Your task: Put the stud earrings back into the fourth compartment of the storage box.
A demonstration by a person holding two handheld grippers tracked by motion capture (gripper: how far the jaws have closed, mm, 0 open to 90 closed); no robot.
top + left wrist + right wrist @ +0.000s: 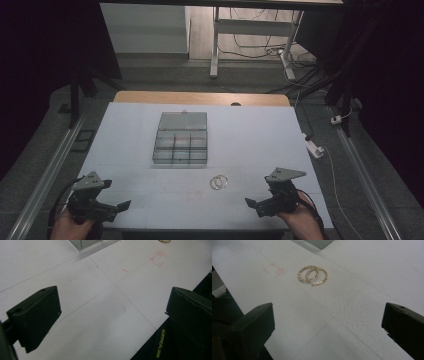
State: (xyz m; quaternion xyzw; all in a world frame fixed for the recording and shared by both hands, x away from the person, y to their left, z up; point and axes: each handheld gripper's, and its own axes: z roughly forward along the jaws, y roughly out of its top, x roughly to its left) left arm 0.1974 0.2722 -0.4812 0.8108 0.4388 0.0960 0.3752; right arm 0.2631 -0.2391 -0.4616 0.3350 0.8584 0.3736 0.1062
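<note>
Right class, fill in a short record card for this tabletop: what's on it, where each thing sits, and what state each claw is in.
surface: white table
box: clear compartment box, lid open, mid-table
jewellery: two gold hoop earrings, overlapping, flat on the table, nearer the person than the box
left claw: open, holding nothing, near left corner
right claw: open, holding nothing, jaws facing the earrings
marks: faint red square drawn on the table

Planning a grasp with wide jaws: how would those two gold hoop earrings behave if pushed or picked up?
The hoop earrings look thin and light, so they would probably slide on the smooth white table. They overlap, so one may drag the other. Lying flat, they seem hard to pinch and unlikely to roll.
</note>
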